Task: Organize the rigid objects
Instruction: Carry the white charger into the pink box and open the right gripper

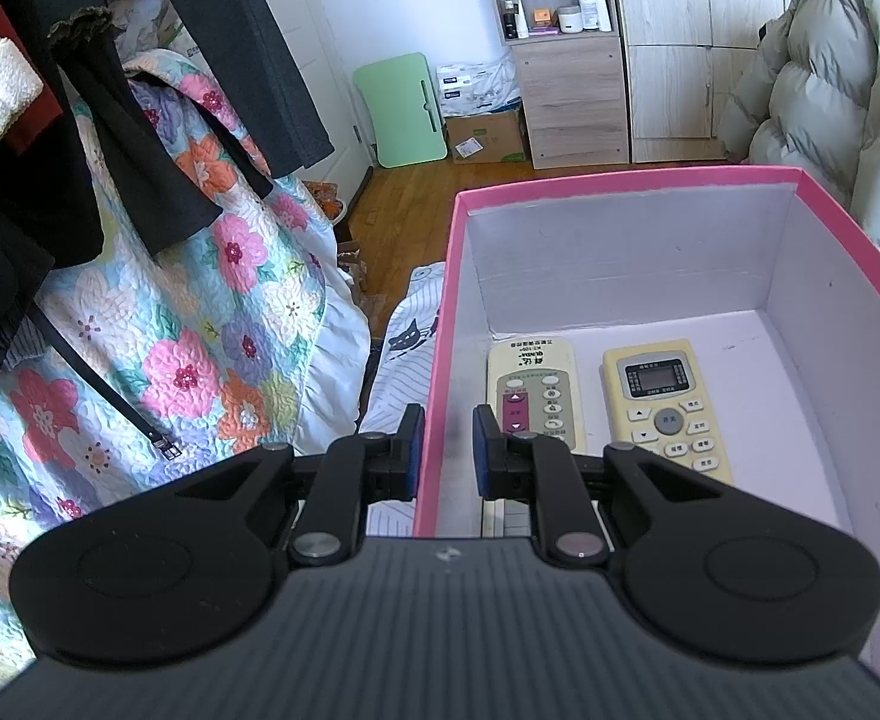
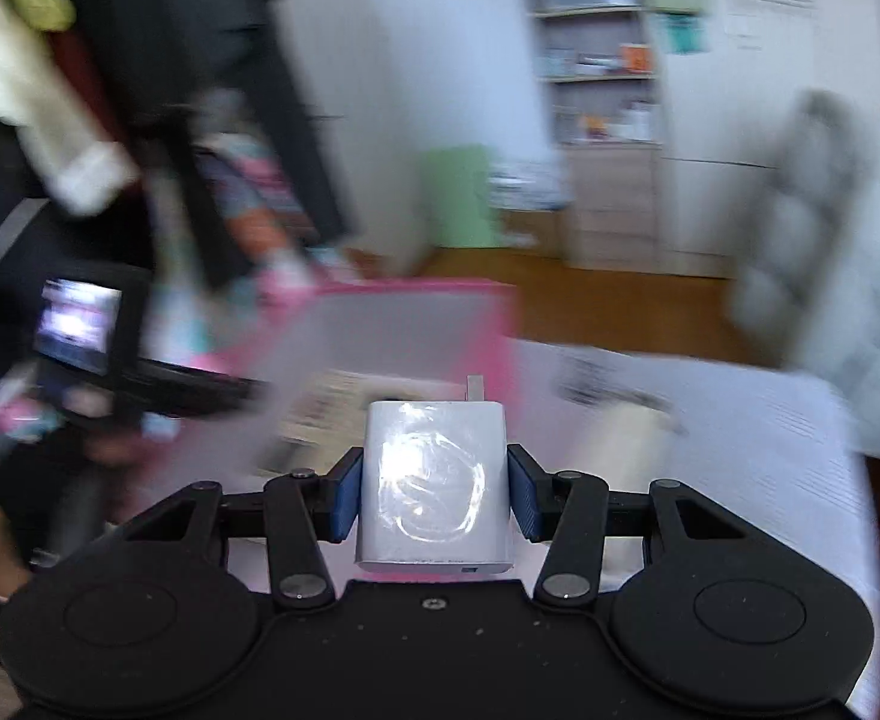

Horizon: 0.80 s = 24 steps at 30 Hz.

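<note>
A: What is the right tongs (image 2: pixel 434 493) carrying?

B: One white charger block (image 2: pixel 435 480), glossy on top, is sitting pinched between the two blue pads (image 2: pixel 346 499); one pad is pressing on each side. Its metal prong is pointing away from the camera. The block is hanging above the bed's striped sheet (image 2: pixel 769 462), just short of the pink box (image 2: pixel 487 312). That whole view is smeared with motion blur, so little else is reading clearly.

A: And what is lying in the box?

B: Two remote controls, side by side on the white floor of the pink box (image 1: pixel 457 300). The left remote (image 1: pixel 534 390) is cream with a dark pink button strip; the right remote (image 1: pixel 664 408) is yellowish with a small screen and a round grey button. They are lying parallel, close together but not touching, both in the box's left half.

A: How is the left tongs (image 1: pixel 444 450) sitting?

B: Its two fingers are straddling the box's left wall, one outside and one inside, blue pads (image 1: pixel 481 450) facing the pink cardboard. Whether they are actually squeezing the wall cannot be told; a thin gap seems to be showing on each side.

A: Anything around it?

B: One flowered quilt (image 1: pixel 200 330) is draping at the left, dark clothes (image 1: pixel 140 120) are hanging above it, and one pale puffer coat (image 1: pixel 829 90) is slumping at the right.
</note>
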Motion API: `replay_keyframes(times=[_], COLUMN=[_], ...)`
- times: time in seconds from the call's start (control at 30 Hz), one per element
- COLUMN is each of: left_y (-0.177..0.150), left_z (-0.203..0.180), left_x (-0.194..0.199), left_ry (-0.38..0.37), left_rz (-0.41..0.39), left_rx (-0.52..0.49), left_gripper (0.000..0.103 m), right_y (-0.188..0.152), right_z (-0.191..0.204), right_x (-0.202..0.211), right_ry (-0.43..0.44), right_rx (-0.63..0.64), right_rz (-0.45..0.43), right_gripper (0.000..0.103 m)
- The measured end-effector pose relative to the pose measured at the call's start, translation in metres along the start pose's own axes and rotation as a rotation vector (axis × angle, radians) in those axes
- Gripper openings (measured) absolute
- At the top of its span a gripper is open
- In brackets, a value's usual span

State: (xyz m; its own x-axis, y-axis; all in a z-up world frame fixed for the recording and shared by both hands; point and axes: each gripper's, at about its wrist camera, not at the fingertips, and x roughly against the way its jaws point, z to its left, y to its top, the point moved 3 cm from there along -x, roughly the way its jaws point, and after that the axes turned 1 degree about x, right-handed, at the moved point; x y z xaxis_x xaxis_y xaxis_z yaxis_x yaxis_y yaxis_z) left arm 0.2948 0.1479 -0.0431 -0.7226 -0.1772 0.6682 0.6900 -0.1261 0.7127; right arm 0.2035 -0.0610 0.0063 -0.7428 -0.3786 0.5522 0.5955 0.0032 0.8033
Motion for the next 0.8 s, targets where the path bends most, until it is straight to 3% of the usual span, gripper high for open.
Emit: replay_keyframes(times=[0.07,0.13,0.2,0.4,0.6,0.73,0.8], left_y=[0.000,0.000,0.000,0.001,0.000,0.000,0.000], left_z=[0.000,0.000,0.002,0.005,0.005,0.005,0.003], left_x=[0.000,0.001,0.000,0.000,0.000,0.000,0.000], left_ry=[0.009,0.014,0.014,0.010,0.005,0.004,0.003], left_rz=[0.000,0.000,0.001,-0.004,-0.006,-0.008,-0.007], left_rx=[-0.004,-0.013,-0.006,0.004,0.006,0.008,0.008], left_gripper=[0.015,0.015,0.014,0.014,0.014,0.014,0.014], right_y=[0.009,0.013,0.015,0.006,-0.015,-0.015,-0.012], right_z=[0.020,0.035,0.043,0.060,0.080,0.073,0.061], right_x=[-0.018,-0.042,-0.071,-0.133,-0.156,-0.168,-0.169], right_ry=[0.098,0.206,0.259,0.162,0.117,0.124,0.204], right_rx=[0.040,0.082,0.105,0.214,0.383,0.305,0.127], right_rz=[0.033,0.111,0.209,0.414,0.511,0.604,0.647], right_gripper=[0.054,0.054,0.054,0.054,0.054,0.054,0.055])
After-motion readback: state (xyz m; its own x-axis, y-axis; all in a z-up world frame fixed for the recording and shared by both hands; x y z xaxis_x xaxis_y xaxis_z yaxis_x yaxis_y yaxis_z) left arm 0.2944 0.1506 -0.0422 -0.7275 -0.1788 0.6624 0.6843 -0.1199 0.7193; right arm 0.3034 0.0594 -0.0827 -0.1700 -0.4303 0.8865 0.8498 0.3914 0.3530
